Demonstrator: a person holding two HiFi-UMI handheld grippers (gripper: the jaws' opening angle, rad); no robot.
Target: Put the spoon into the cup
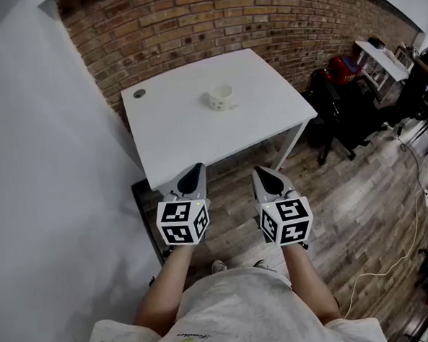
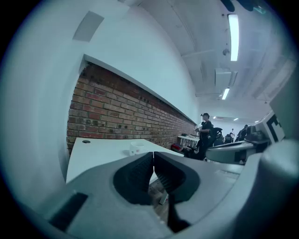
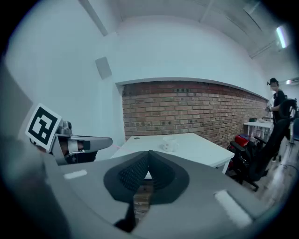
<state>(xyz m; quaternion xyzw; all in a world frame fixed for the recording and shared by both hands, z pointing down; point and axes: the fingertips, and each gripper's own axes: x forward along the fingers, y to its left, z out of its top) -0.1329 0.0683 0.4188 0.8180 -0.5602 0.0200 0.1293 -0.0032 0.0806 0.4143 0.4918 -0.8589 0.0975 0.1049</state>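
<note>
— How do the tools stand?
— The left grey tool has its jaws pressed together with nothing between them. The right grey tool is the same, closed and empty. Both hang just off the near edge of the white rectangular surface, touching nothing.
— And the cup?
— The small white round cup stands near the middle of that surface. Its inside is too small to make out.

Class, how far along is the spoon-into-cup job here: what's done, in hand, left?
Done: nothing; the cup stands on the table, no spoon in view. In hand: nothing; the left gripper and right gripper are shut, empty, short of the table. Left: everything, finding the spoon, gripping it, placing it in the cup.
</note>
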